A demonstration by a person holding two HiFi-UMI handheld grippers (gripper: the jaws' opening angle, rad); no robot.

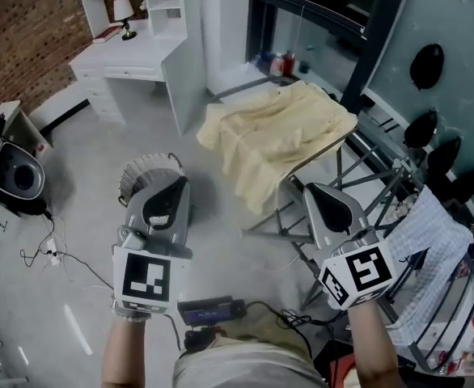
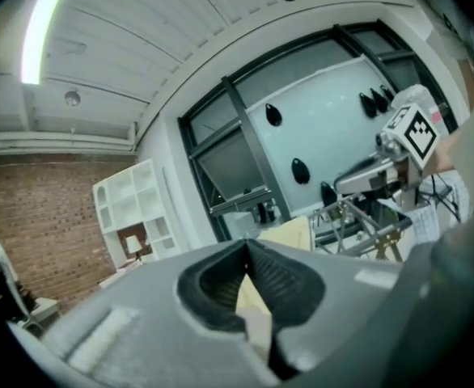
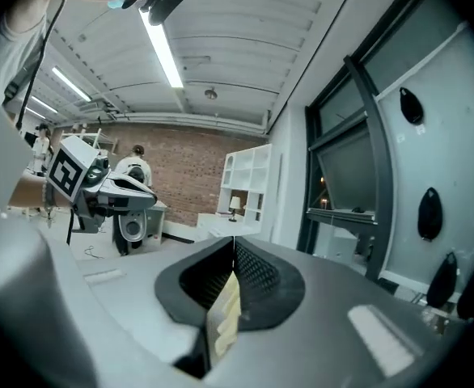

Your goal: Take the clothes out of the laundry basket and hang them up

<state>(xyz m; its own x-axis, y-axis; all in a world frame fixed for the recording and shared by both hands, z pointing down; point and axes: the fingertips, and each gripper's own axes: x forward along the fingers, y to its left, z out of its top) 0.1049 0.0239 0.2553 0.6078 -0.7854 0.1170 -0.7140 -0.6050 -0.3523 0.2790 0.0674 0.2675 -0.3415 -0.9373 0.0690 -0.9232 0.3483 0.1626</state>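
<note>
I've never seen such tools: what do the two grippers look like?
The left gripper and right gripper have smooth grey shells with dark ribbed pads; each carries a white cube with black square markers.

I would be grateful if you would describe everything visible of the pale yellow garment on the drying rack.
The pale yellow garment looks like soft, thin cloth, crumpled and creased. It lies spread across the top of the metal drying rack. Its left and near edges hang down over the rack's side in loose folds. In the head view only the rack touches it. No sleeves or collar can be made out.
</note>
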